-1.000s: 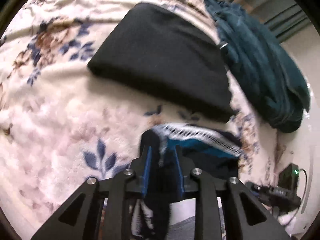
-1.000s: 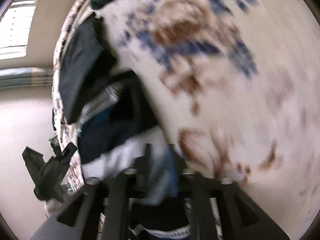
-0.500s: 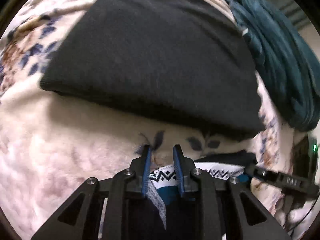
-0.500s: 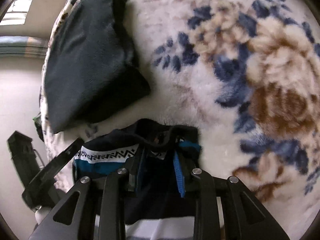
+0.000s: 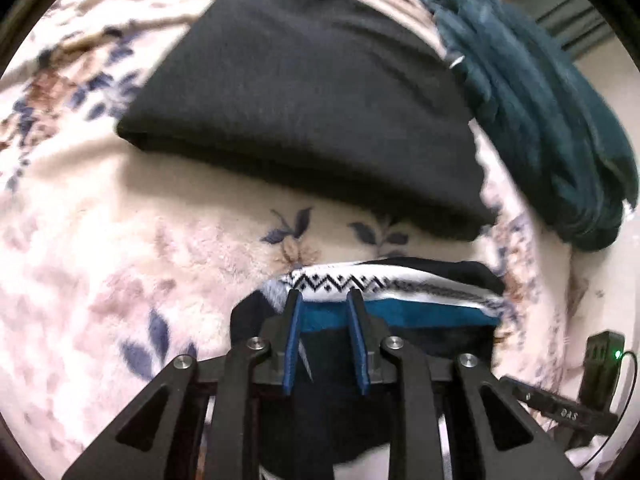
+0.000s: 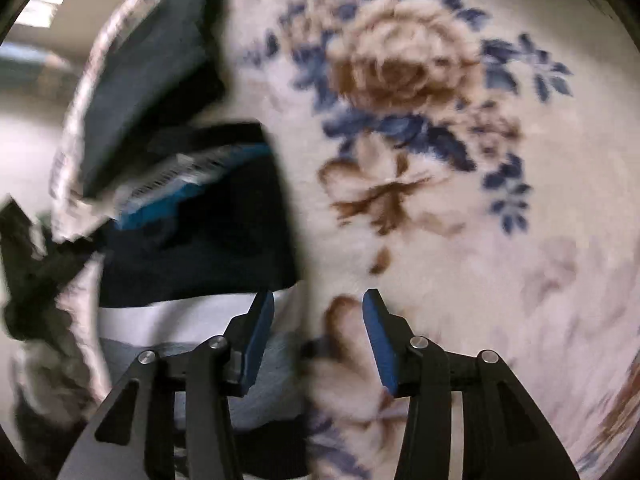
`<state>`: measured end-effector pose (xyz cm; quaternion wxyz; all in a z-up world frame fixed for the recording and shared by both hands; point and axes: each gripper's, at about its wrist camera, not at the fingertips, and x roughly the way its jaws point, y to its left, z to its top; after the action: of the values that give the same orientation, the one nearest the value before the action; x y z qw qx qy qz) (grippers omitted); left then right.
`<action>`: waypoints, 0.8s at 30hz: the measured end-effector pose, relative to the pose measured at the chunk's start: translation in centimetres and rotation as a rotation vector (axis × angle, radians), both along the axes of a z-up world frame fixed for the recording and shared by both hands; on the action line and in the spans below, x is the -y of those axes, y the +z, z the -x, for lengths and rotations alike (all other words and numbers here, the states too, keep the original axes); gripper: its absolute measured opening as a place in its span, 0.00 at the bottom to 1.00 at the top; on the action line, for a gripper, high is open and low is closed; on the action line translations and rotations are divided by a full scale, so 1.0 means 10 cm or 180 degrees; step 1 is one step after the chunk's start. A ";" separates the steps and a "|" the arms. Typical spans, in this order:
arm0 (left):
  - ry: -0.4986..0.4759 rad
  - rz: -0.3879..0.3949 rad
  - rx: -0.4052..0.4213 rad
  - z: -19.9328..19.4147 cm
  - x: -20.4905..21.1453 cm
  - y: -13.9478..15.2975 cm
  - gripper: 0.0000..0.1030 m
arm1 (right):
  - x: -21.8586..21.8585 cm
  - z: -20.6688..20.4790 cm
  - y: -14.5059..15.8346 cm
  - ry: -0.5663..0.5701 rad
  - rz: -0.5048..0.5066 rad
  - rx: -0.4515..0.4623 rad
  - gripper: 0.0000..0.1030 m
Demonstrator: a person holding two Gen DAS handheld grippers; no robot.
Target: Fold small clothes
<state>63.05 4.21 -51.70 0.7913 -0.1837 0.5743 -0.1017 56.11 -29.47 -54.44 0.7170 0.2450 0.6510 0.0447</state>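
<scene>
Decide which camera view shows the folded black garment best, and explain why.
The left wrist view: the folded black garment lies whole and centred on the blanket. The right wrist view shows only a blurred strip of it at the left edge.

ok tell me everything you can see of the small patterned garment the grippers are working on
The small garment is dark navy knit-looking fabric with a white band bearing a black zigzag pattern and a teal stripe below it. It lies bunched on the floral fleece blanket, just in front of the folded black garment, apart from it. The left gripper has its blue-padded fingers on either side of the fabric; the right gripper is opening beside its edge.
</scene>
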 end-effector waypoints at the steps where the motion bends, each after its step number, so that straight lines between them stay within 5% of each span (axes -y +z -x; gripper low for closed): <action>1: 0.0013 0.0024 0.0039 0.10 -0.03 0.08 0.20 | -0.01 0.07 0.05 -0.0003 -0.0116 0.0027 0.48; 6: 0.0184 0.0224 0.0032 0.86 -0.17 0.34 0.20 | -0.16 0.58 -0.15 -0.0030 -0.0535 -0.0335 0.48; 10: 0.0282 0.0360 -0.0310 1.19 -0.23 0.05 0.19 | -0.28 0.89 -0.40 -0.0186 -0.0758 -0.0471 0.48; 12: 0.0261 0.0394 -0.0247 1.22 -0.20 -0.03 0.18 | -0.34 0.92 -0.44 -0.0291 -0.0845 -0.0417 0.37; 14: 0.0237 0.0345 -0.0110 1.22 -0.17 -0.01 0.09 | -0.32 1.00 -0.40 -0.0345 -0.0832 -0.0327 0.10; 24: 0.0238 0.0081 0.0004 1.21 -0.36 0.00 0.04 | -0.42 1.04 -0.27 -0.0398 -0.0271 -0.0336 0.04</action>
<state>50.97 7.85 -51.75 0.7925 -0.2150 0.5651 -0.0795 45.76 -25.28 -57.13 0.6720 0.3174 0.6689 0.0144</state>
